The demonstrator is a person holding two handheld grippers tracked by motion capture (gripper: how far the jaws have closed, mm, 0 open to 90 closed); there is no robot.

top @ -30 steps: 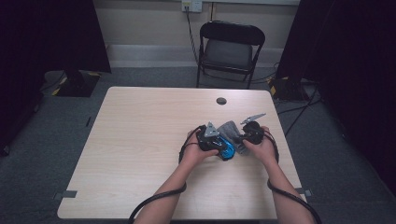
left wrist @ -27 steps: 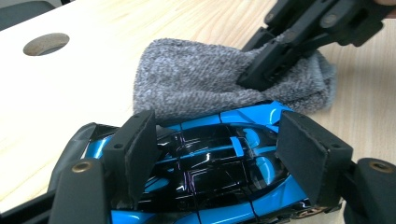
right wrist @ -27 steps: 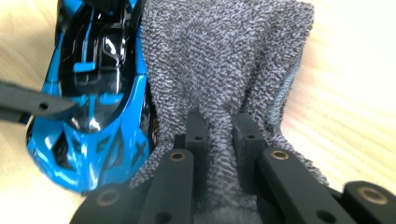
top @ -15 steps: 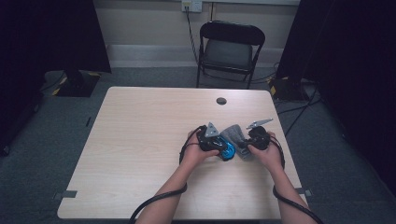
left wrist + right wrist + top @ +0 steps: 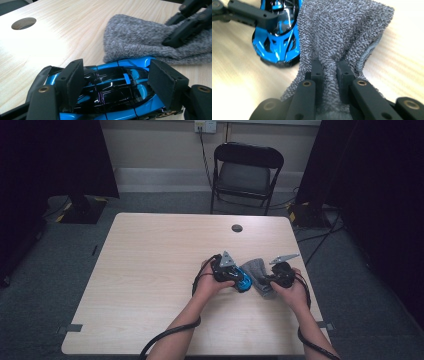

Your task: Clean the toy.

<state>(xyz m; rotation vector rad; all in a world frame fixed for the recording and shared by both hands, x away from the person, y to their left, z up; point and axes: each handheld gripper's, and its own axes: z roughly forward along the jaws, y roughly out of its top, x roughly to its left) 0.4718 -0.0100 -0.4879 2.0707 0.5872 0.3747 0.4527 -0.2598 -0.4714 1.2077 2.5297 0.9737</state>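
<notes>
A glossy blue and black toy car point(image 5: 117, 85) sits on the table, and my left gripper point(image 5: 119, 80) is shut on it, one pad against each flank. The high view shows the car point(image 5: 244, 283) under that left gripper point(image 5: 236, 279), right of the table's middle. A grey terry cloth point(image 5: 337, 30) lies against the car's side point(image 5: 277, 42). My right gripper point(image 5: 330, 72) is shut on a bunched fold of this cloth. Seen from above, the cloth point(image 5: 254, 270) lies between the two hands, with the right gripper point(image 5: 268, 283) at its near right end.
The pale wooden table point(image 5: 150, 270) has a round cable hole point(image 5: 237, 228) near its far edge. A black folding chair point(image 5: 245, 170) stands behind the table. Cables trail from both grippers toward the person.
My right hand has slid to the right and a little toward the person, dragging the grey cloth along the car. The left hand and the car have stayed put.
</notes>
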